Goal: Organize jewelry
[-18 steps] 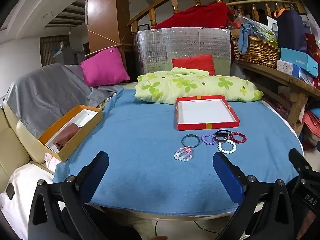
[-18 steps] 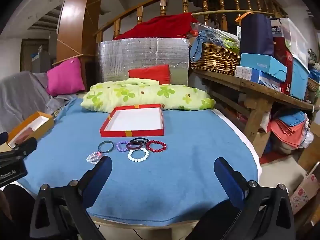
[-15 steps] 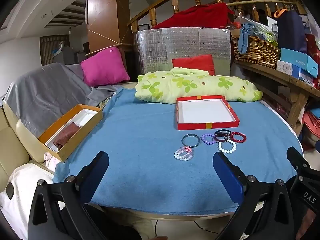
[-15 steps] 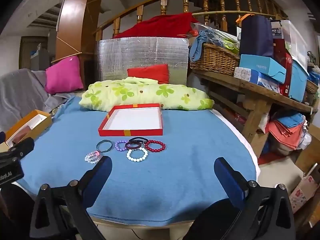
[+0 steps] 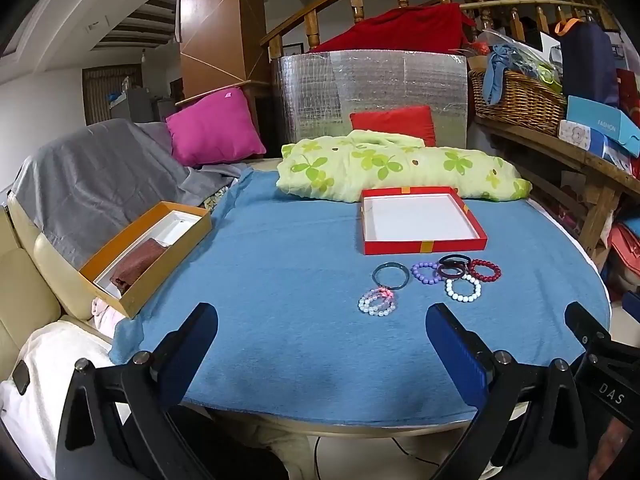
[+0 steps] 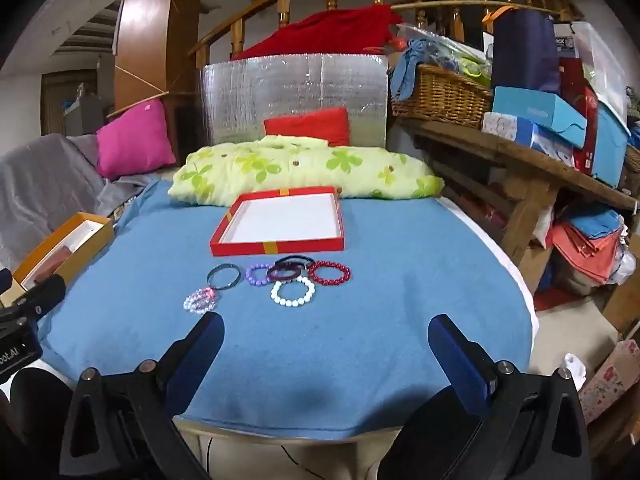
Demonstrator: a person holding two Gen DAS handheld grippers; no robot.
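Left tongs (image 5: 322,326) hang wide and empty over the near edge of the blue-covered desk (image 5: 280,280). Bracelets (image 5: 436,280) lie clustered mid-desk, just in front of the empty red box (image 5: 424,246). Right tongs (image 6: 326,334) gape wide too, holding nothing.

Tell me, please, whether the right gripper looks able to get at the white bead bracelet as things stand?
Probably yes. The right gripper is open and empty, and only bare blue cloth lies between it and the white bead bracelet, though the dark purple bangle crowds its far edge.
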